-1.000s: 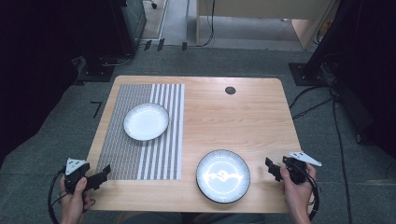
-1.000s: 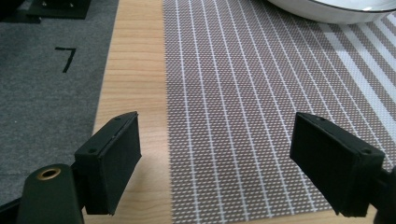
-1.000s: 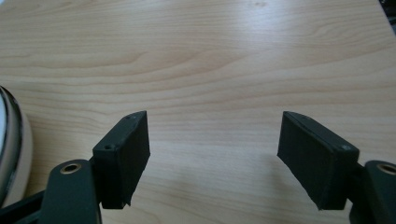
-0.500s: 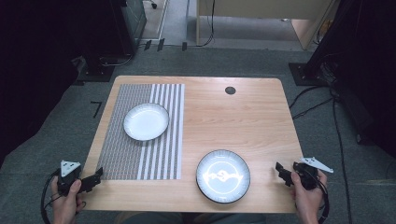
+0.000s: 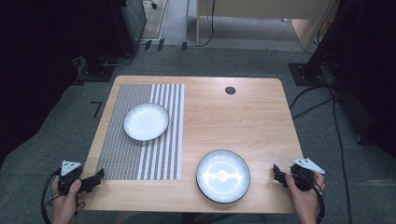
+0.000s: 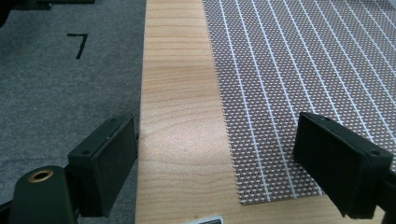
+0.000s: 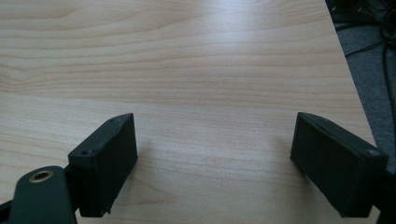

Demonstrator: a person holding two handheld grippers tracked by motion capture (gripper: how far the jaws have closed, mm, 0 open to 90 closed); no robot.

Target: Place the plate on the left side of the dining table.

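Note:
A white plate [image 5: 145, 121] rests on a grey striped placemat [image 5: 120, 156] on the left half of a wooden table [image 5: 233, 121]. A dark-rimmed plate with a white pattern [image 5: 222, 176] sits near the front edge. My left gripper [image 5: 95, 178] hovers at the front left corner, open and holding nothing. In the left gripper view it [image 6: 217, 163] spans the table's left edge [image 6: 177, 116] and the mat's corner [image 6: 299, 84]. My right gripper [image 5: 278, 175] is open just right of the dark plate. Its jaws [image 7: 215, 163] have just been opening over bare wood [image 7: 187, 70], nothing between them.
A black cable hole [image 5: 229, 90] is set in the table's far side. Grey carpet surrounds the table, with a black tape mark [image 5: 96, 108] at the left and cables [image 5: 327, 107] at the right. Dark equipment stands at the back.
Both hands have drawn back slightly toward the table's front corners, the left gripper leftward and the right gripper rightward. The plates have not moved.

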